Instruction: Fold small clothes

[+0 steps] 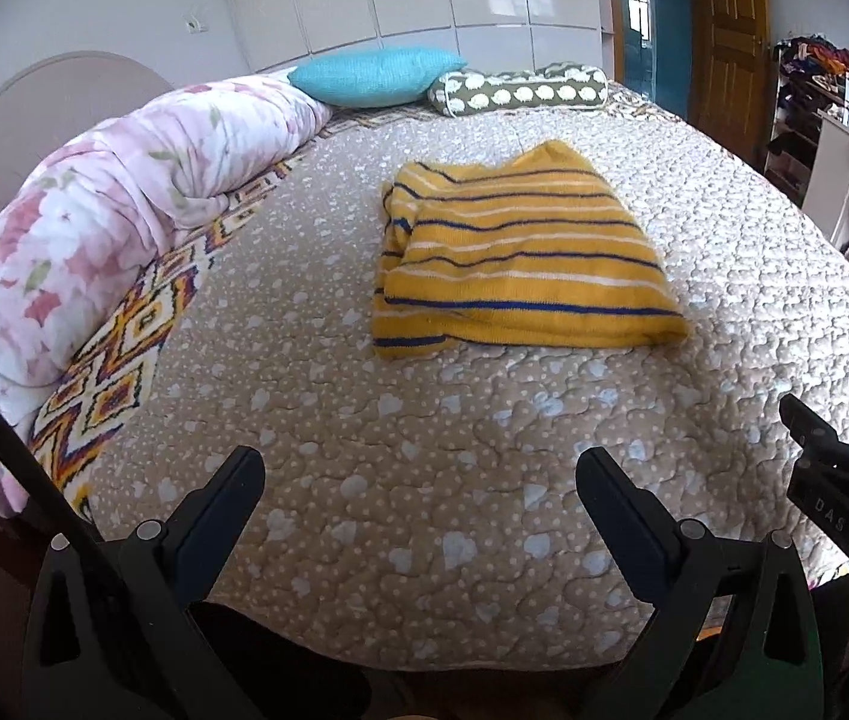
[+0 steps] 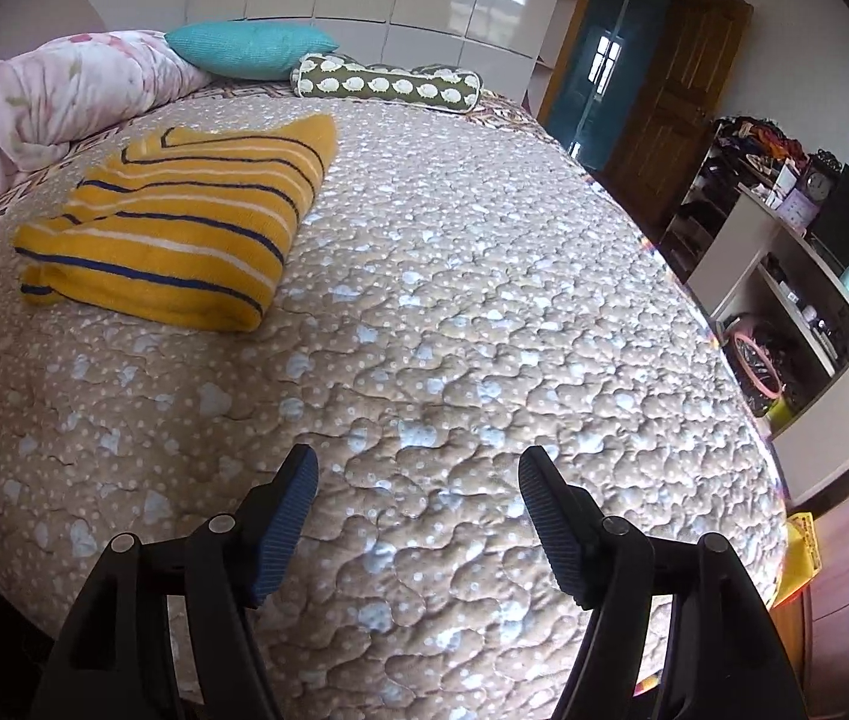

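Observation:
A yellow knit garment (image 1: 520, 258) with blue and white stripes lies folded into a rough rectangle on the beige quilted bedspread (image 1: 364, 420). It also shows in the right wrist view (image 2: 178, 228) at upper left. My left gripper (image 1: 421, 468) is open and empty, held over the near edge of the bed, well short of the garment. My right gripper (image 2: 418, 465) is open and empty over the near bedspread (image 2: 484, 330), to the right of the garment. The right gripper's body shows at the right edge of the left wrist view (image 1: 844, 480).
A rolled pink floral duvet (image 1: 112, 210) lies along the bed's left side. A teal pillow (image 1: 376, 78) and a sheep-print bolster (image 1: 520, 90) lie at the far end. Shelves with clutter (image 2: 796, 300) and a wooden door (image 2: 658, 120) stand to the right.

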